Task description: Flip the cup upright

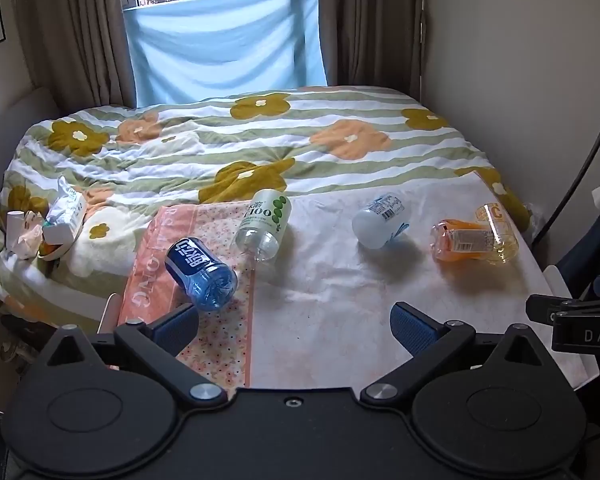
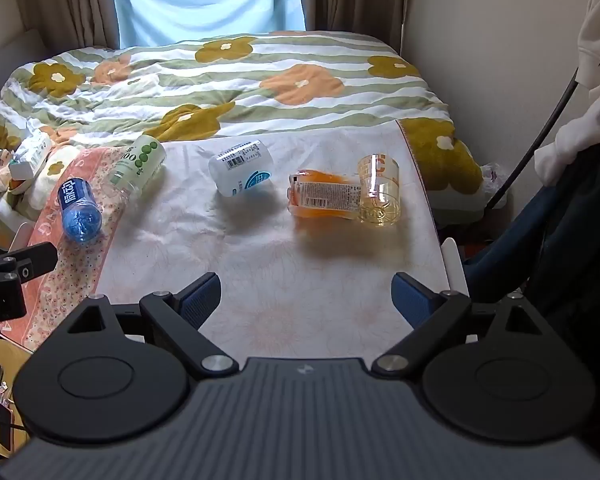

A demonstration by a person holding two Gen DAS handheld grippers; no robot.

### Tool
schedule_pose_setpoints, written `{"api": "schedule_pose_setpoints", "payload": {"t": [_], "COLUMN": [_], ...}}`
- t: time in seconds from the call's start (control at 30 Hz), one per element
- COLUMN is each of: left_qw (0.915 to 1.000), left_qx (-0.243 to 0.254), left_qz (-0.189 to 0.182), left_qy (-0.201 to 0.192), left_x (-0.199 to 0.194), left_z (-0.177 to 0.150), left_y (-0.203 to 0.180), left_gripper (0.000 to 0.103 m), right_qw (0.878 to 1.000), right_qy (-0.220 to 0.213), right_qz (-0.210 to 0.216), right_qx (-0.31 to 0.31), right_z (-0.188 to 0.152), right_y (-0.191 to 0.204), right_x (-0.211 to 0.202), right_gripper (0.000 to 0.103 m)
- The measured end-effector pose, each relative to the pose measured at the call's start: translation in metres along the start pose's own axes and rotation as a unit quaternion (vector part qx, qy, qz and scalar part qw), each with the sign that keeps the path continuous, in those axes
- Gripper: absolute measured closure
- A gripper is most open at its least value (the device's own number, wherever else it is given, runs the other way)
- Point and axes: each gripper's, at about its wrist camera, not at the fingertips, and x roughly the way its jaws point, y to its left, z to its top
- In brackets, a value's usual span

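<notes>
Several cut-bottle cups lie on their sides on a cloth-covered board: a blue one (image 1: 202, 274) (image 2: 80, 210) at the left, a clear one with green dots (image 1: 265, 224) (image 2: 140, 166), a white one with a barcode (image 1: 378, 220) (image 2: 242, 174), an orange one (image 1: 460, 240) (image 2: 324, 196) and a clear yellow one (image 1: 498, 234) (image 2: 379, 190) touching it at the right. My left gripper (image 1: 294, 326) is open and empty, near the board's front edge, closest to the blue cup. My right gripper (image 2: 306, 300) is open and empty, in front of the orange cup.
The board (image 2: 260, 264) lies on a bed with a flowered quilt (image 1: 260, 144). Tissue packs and small boxes (image 1: 60, 220) sit at the left. A wall and a dark cable (image 2: 540, 140) stand at the right. Curtains and a window are behind.
</notes>
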Motion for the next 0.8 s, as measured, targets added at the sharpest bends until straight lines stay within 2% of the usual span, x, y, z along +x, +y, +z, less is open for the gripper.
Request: {"api": "schedule_pose_setpoints", "payload": {"t": [0.27, 0.33, 0.8], "left_qw": [0.9997, 0.9999, 0.9999], "left_qx": [0.020, 0.001, 0.002], "left_qz": [0.014, 0.000, 0.000], "left_qy": [0.000, -0.015, -0.014], "left_x": [0.008, -0.001, 0.000], "left_z": [0.009, 0.001, 0.004], "left_y": [-0.021, 0.001, 0.000], "left_gripper": [0.000, 0.000, 0.000], "right_qw": [1.000, 1.000, 1.000], "right_qy": [0.000, 0.000, 0.001], "right_qz": [0.002, 0.003, 0.006], "right_qx": [0.001, 0.002, 0.004], "right_z": [0.001, 0.001, 0.002], "right_y": [-0.001, -0.001, -0.002], "right_x": [0.000, 0.000, 0.002], "right_gripper": [0.000, 0.000, 0.000]}}
